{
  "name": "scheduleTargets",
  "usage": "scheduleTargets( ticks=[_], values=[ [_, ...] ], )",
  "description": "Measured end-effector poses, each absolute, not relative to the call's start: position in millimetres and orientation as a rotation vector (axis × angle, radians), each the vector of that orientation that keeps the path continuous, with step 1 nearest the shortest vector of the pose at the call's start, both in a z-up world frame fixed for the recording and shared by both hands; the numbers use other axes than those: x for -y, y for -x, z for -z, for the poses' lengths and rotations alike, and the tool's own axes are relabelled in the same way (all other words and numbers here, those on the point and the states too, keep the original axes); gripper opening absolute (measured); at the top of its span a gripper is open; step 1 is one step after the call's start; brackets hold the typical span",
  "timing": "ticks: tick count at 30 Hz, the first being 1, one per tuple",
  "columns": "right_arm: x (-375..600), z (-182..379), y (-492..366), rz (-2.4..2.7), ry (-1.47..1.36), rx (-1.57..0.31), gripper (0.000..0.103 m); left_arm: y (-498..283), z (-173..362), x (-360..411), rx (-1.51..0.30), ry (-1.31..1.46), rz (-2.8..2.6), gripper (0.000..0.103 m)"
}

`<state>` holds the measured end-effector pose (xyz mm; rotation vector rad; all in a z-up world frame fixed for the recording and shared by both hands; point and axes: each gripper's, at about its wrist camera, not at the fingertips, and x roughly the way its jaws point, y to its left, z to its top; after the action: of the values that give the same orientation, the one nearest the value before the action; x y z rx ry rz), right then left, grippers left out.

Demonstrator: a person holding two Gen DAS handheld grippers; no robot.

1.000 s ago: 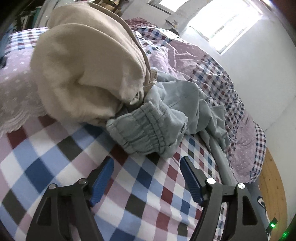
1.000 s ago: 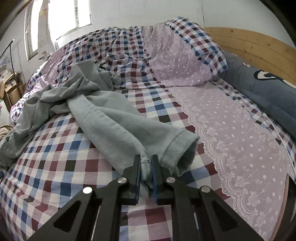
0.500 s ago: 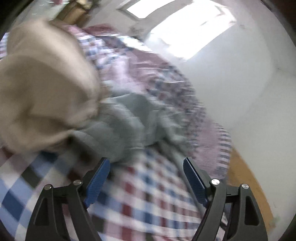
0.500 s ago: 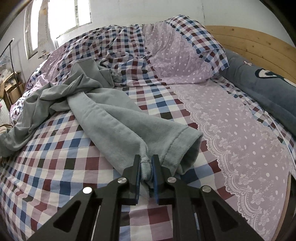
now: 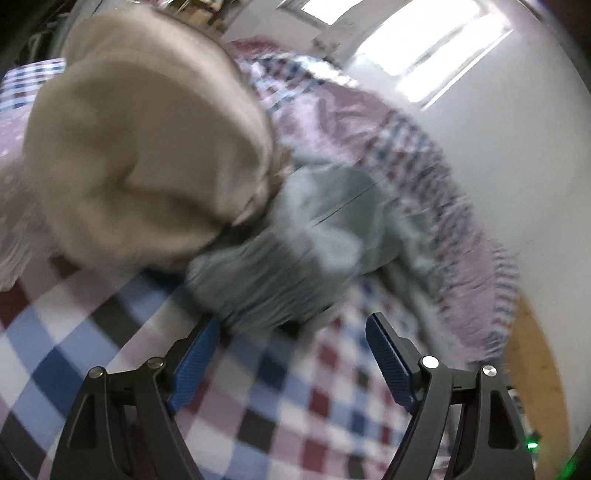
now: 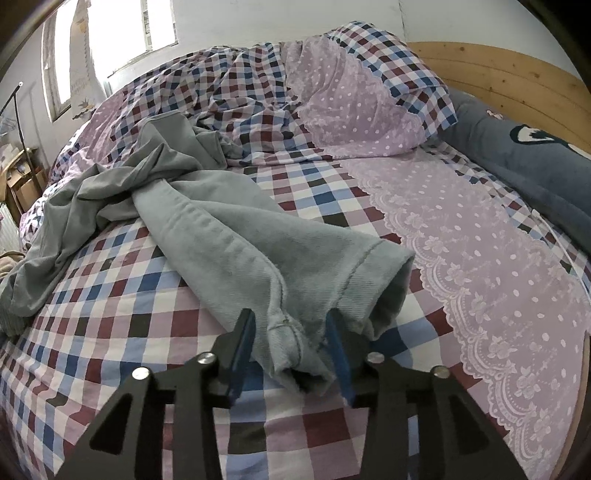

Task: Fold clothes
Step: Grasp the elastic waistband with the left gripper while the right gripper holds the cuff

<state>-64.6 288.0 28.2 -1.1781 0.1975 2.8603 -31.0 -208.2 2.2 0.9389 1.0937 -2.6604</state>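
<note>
Matt grey twill trousers (image 6: 236,240), soft checked cotton sheet (image 6: 110,295), lace-edged dotted fabric, varnished wooden headboard (image 6: 517,81).

A checked sheet (image 6: 110,332) covers the bed, with a lilac dotted, lace-edged band (image 6: 480,236) along one side. Behind lies a rumpled quilt (image 6: 229,85) — beside it a dark bolster (image 6: 517,162) against the wooden headboard (image 6: 498,77). Window (image 6: 159,26) bright.
</note>
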Motion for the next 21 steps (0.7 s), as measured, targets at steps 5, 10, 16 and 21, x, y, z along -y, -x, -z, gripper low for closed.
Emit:
scheduleTargets(
  ticks=[5,10,16,21],
  values=[
    [-285.1,-26.9,65.4,-2.864,1.187,-0.200,0.049,43.1,-1.1,194.4,-0.986,-0.996,2.667,0.084],
    [-284.9,-25.9,65.0,-2.867,1.191,-0.208,0.050,45.2,-2.0,201.3,-1.054,-0.902,2.761,0.084],
    [-285.1,-25.6,64.7,-2.872,1.193,-0.214,0.050,37.2,-19.9,194.0,-1.033,-0.752,2.920,0.084],
    [-286.1,-25.3,65.3,-2.877,1.194,-0.221,0.050,45.4,-20.1,195.2,-0.912,-0.767,2.868,0.084]
  ],
)
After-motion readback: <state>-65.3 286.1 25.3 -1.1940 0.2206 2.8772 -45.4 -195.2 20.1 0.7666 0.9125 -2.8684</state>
